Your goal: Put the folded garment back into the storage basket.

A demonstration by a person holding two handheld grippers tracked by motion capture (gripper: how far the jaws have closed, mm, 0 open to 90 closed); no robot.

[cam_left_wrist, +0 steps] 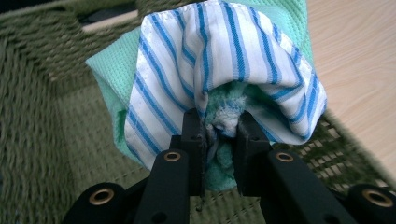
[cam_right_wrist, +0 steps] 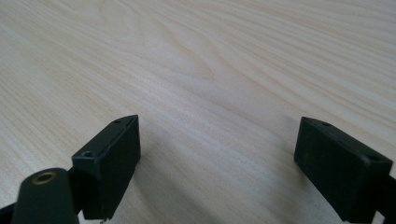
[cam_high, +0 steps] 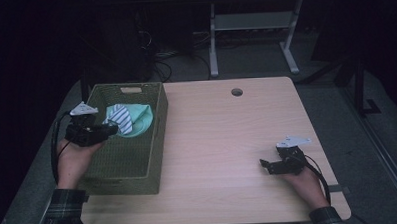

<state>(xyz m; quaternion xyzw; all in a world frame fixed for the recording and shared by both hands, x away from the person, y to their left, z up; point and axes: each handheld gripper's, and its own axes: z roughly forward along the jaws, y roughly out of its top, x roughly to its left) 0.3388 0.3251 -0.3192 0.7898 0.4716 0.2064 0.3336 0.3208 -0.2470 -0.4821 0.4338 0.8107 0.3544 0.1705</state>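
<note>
My left gripper (cam_high: pixel 108 128) (cam_left_wrist: pixel 219 128) is shut on a bundle of cloths over the olive woven basket (cam_high: pixel 157 143) (cam_left_wrist: pixel 37 84). The bundle is a white cloth with blue stripes (cam_high: pixel 121 117) (cam_left_wrist: pixel 210 51) wrapped over a mint-green cloth (cam_high: pixel 141 119) (cam_left_wrist: pixel 109 65), and a fold of both is pinched between the jaws. It hangs inside the basket's opening, above its floor. My right gripper (cam_high: pixel 265 165) (cam_right_wrist: pixel 217 154) rests low over the bare wooden table (cam_high: pixel 227 136) (cam_right_wrist: pixel 196 60) at the right, open, with nothing between its jaws.
The basket stands on the table's left part, reaching to its front left. A round cable hole (cam_high: pixel 237 92) is near the far edge. Beyond the table are a white desk frame (cam_high: pixel 254 35) and cables on a dark floor.
</note>
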